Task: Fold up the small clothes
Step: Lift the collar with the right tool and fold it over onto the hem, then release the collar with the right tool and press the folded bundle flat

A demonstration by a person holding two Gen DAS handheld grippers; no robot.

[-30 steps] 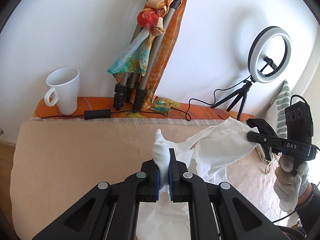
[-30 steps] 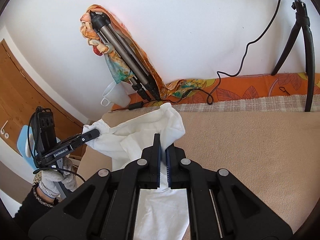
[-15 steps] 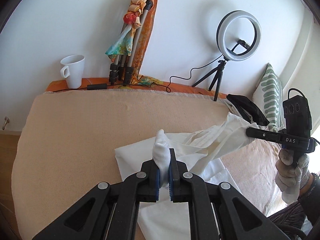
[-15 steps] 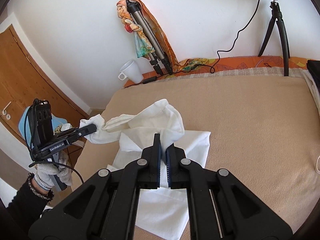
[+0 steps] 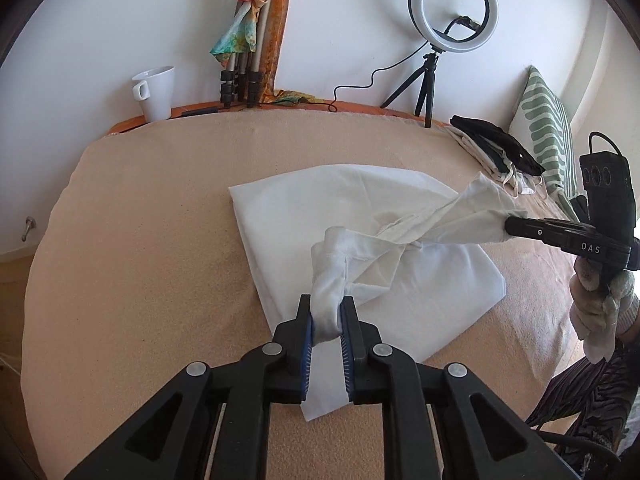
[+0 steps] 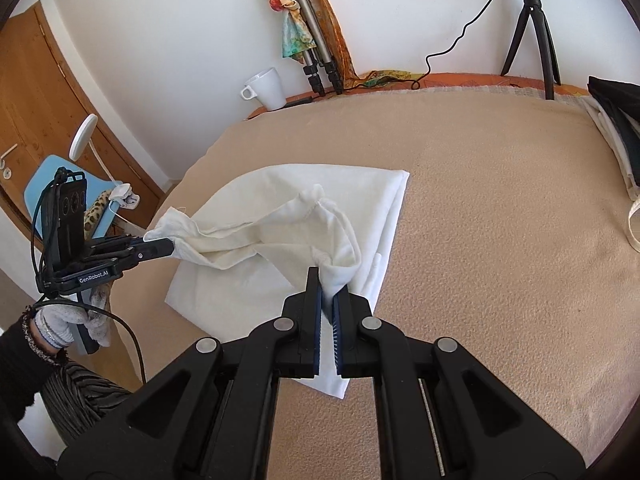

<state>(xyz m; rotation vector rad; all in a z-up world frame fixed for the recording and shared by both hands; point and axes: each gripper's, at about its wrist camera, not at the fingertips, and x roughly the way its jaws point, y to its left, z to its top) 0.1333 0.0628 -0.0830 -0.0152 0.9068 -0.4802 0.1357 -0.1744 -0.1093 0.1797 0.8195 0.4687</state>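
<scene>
So the white garment (image 5: 360,216) is lying on the beige blanket (image 5: 140,240), most of it flat, but one edge is pulled up off the surface and stretched into a twisty band between the two grippers. The left gripper (image 5: 326,316) is clamped on a bunched wad of that fabric, you can see the cloth squeezed between the blue pads and poking out ahead of the fingertips, with the flat part of the garment spreading out ahead of it and off to its right. The right gripper (image 6: 327,288) is pinching the other end of the lifted edge, jaws nearly closed with just the fabric between them, and the rest of the garment sits ahead of it and to its left. From the left wrist cam the right gripper shows up out to the right side, held by a gloved hand (image 5: 596,304), cloth trailing from its tip. Past the garment, further ahead of the left gripper, there's a white mug (image 5: 154,92) on the ledge at the wall, a folded tripod (image 5: 244,40) with a colourful scarf wrapped on it just beside that, and a ring light (image 5: 454,4) on its little stand more to the right. A pile of dark and light clothes (image 5: 496,148) sits off to the right next to a green striped cushion (image 5: 548,128). The right cam also catches a wooden door (image 6: 48,92) way off to its left.
</scene>
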